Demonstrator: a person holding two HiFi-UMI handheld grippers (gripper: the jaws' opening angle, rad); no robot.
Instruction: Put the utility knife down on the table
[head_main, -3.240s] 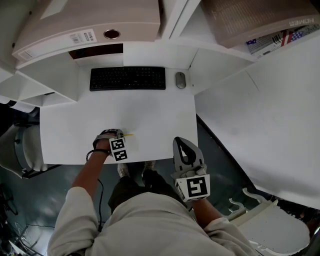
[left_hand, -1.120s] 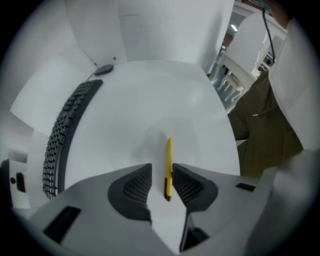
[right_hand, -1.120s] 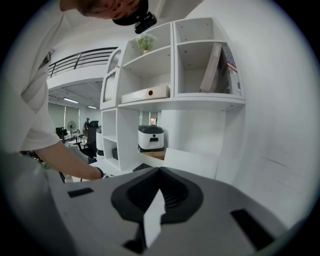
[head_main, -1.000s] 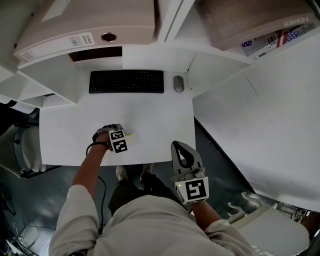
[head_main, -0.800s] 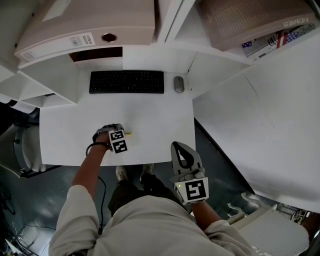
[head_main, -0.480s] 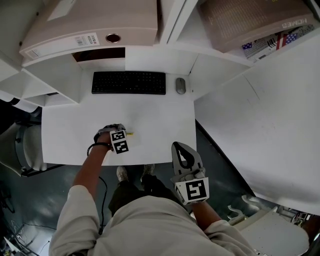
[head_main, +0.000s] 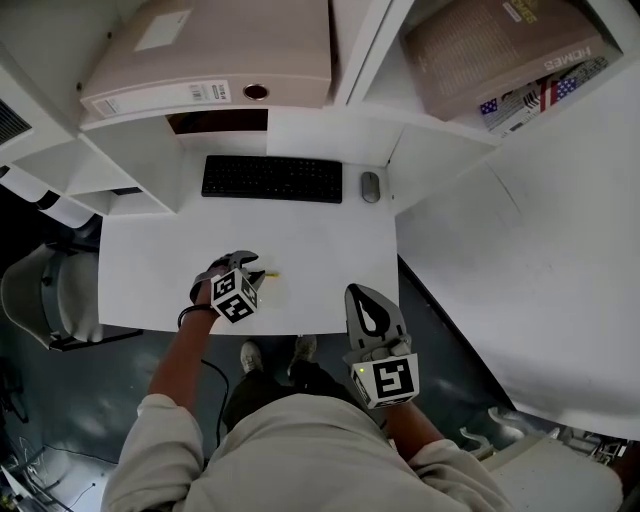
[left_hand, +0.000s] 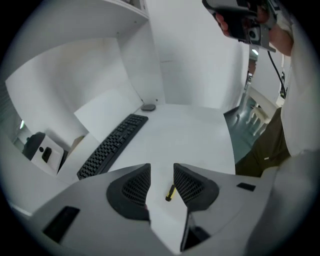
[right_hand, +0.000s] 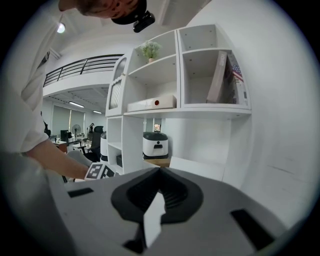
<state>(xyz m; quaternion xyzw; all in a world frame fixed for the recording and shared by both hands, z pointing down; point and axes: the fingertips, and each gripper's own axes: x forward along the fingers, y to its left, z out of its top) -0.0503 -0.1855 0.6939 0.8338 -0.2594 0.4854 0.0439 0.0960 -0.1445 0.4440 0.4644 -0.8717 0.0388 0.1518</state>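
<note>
The utility knife (head_main: 270, 274) lies flat on the white tabletop (head_main: 320, 240), toward its front edge and well short of the black keyboard (head_main: 272, 178) and the grey mouse (head_main: 371, 186) at the back. The left gripper (head_main: 250, 270) hangs just above and beside it, tilted down. In the left gripper view the left gripper (left_hand: 156, 181) is released: its fingers (left_hand: 132, 186) have just been opening and stand wide apart, and the knife (left_hand: 170, 192) (a slim dark body with a yellow end) shows on the tabletop (left_hand: 195, 130) in the gap between them, touched by neither pad. The keyboard (left_hand: 112, 145) and mouse (left_hand: 148, 106) sit further on.

The right gripper (head_main: 363, 297) is held near the front edge of the tabletop, well apart from the knife. In the right gripper view the right gripper (right_hand: 160, 172) is clenched, its fingers (right_hand: 175, 192) pressed together with nothing between them, and it faces a white shelf unit (right_hand: 180, 112) carrying a binder (right_hand: 150, 103), a small plant (right_hand: 150, 49) and some books (right_hand: 227, 75)
</note>
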